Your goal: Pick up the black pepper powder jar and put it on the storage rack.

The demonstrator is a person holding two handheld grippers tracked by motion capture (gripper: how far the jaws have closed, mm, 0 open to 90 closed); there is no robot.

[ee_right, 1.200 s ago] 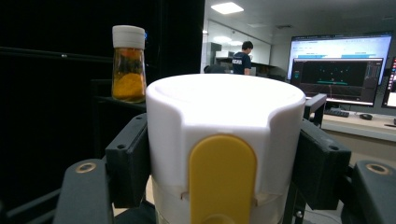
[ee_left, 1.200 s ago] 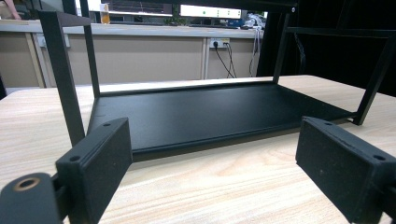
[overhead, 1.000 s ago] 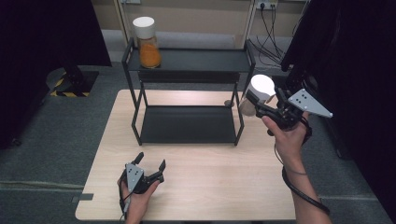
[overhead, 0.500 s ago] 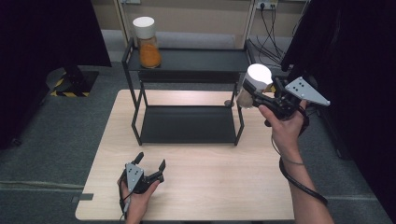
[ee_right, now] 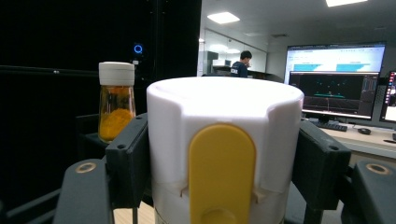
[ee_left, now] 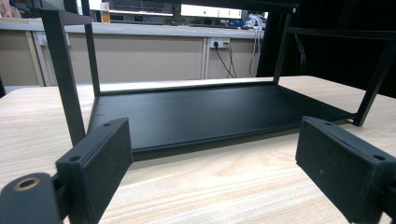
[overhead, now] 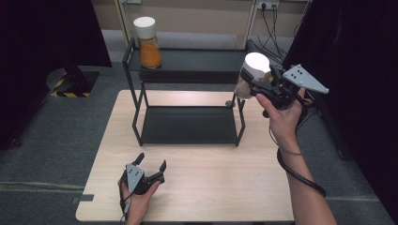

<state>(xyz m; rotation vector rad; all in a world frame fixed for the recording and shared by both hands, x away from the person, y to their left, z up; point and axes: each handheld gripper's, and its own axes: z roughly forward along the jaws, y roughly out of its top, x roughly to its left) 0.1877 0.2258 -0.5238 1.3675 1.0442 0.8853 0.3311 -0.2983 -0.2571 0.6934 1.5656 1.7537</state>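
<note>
Item: white-lidded jar point(overhead: 253, 74), clamped in our right claw point(overhead: 257, 79), now rising toward the shelf's top tier point(overhead: 197, 60); left claw point(overhead: 151, 164) resting wide open, empty, on the table point(overhead: 225, 178).

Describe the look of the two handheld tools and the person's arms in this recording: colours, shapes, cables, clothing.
Both are black two-jaw tools with flat rectangular pads carrying small screw holes. The right tool has a grey three-cornered plate dotted with dark holes, and a black cable loops along the forearm. The left tool bears a smaller grey plate. Both forearms are bare, with no sleeves visible.
</note>
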